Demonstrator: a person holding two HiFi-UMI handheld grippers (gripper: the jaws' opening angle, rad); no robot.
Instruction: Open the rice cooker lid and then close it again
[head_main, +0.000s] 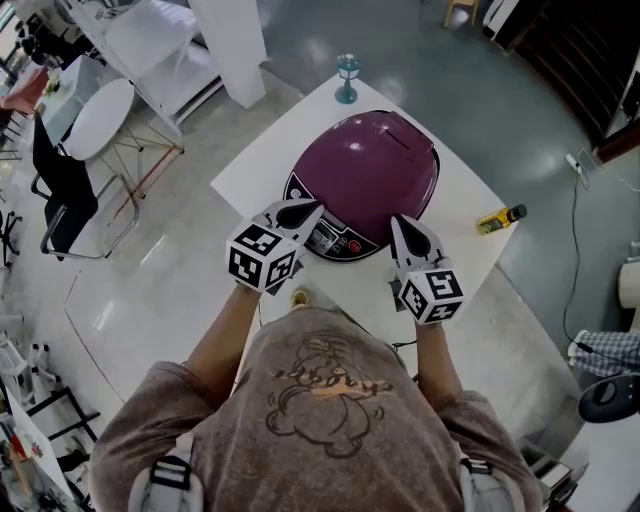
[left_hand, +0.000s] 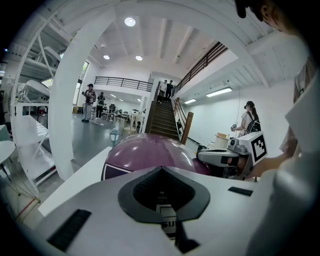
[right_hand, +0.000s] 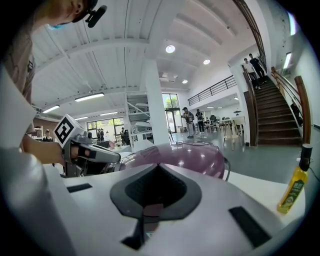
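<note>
A purple rice cooker (head_main: 372, 170) stands on the white table (head_main: 262, 158) with its domed lid down. Its control panel (head_main: 335, 240) faces me. My left gripper (head_main: 308, 210) hovers just before the cooker's front left, its jaws together in a point and holding nothing. My right gripper (head_main: 398, 222) sits at the front right, also shut and empty. In the left gripper view the purple dome (left_hand: 145, 152) rises just beyond the closed jaw tips (left_hand: 162, 169). In the right gripper view the dome (right_hand: 192, 157) lies behind the closed tips (right_hand: 157, 165).
A teal stemmed glass (head_main: 347, 78) stands at the table's far corner behind the cooker. A small yellow bottle (head_main: 498, 218) lies near the right edge. A white pillar (head_main: 235, 45) rises beyond the table, and a round white side table (head_main: 95, 115) and a chair (head_main: 60, 185) stand at the left.
</note>
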